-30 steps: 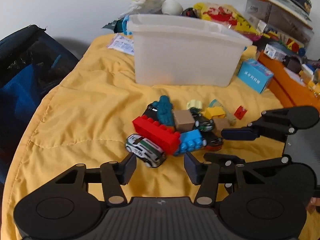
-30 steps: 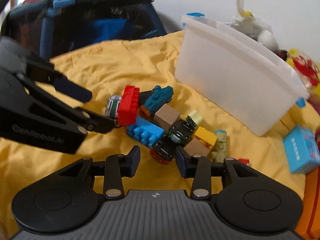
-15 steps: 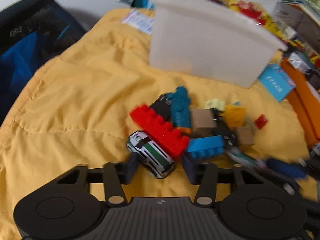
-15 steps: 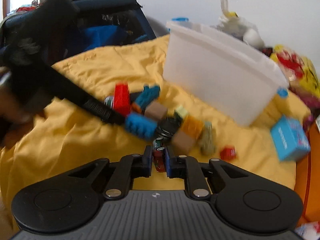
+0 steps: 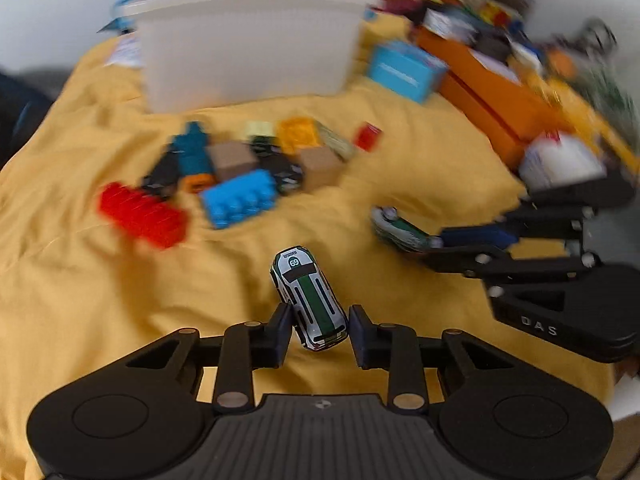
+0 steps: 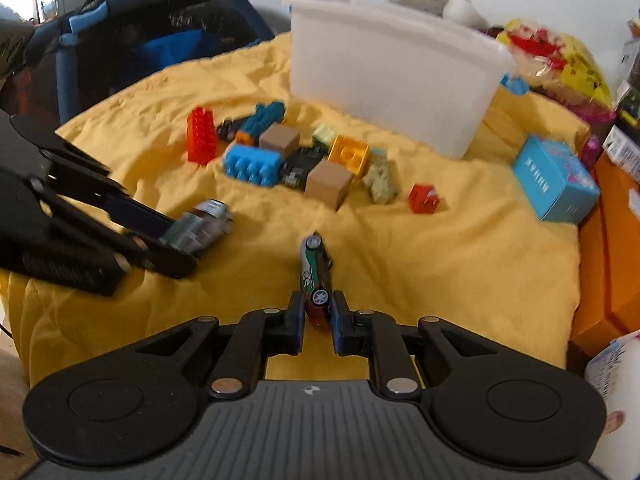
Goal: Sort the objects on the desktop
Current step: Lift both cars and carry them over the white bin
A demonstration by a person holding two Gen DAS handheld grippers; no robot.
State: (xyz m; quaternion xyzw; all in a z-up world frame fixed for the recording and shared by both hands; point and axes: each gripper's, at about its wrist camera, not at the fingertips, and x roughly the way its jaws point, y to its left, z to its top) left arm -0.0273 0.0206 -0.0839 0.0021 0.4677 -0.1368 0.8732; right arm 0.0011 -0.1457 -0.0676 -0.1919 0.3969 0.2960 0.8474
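My left gripper [image 5: 318,330] is shut on a white toy car with a green stripe [image 5: 309,297] and holds it above the yellow cloth [image 5: 100,288]. It also shows in the right wrist view [image 6: 198,230]. My right gripper [image 6: 317,316] is shut on a red and green toy car [image 6: 315,270], held on its side; it also shows in the left wrist view [image 5: 402,232]. A pile of toys lies ahead: a red brick [image 6: 202,140], a blue brick [image 6: 252,164], brown cubes [image 6: 328,182], a teal figure [image 6: 264,116], a yellow brick [image 6: 350,154].
A white plastic bin [image 6: 392,72] stands behind the pile. A light blue box [image 6: 554,178] lies at the right, with an orange box [image 6: 612,256] and clutter beyond it. A small red brick [image 6: 423,198] lies apart. A dark blue bag [image 6: 160,40] sits at the far left.
Both grippers have lifted their cars out of the pile and pulled back toward me. The left gripper closed on the white car, which lay by the red brick before.
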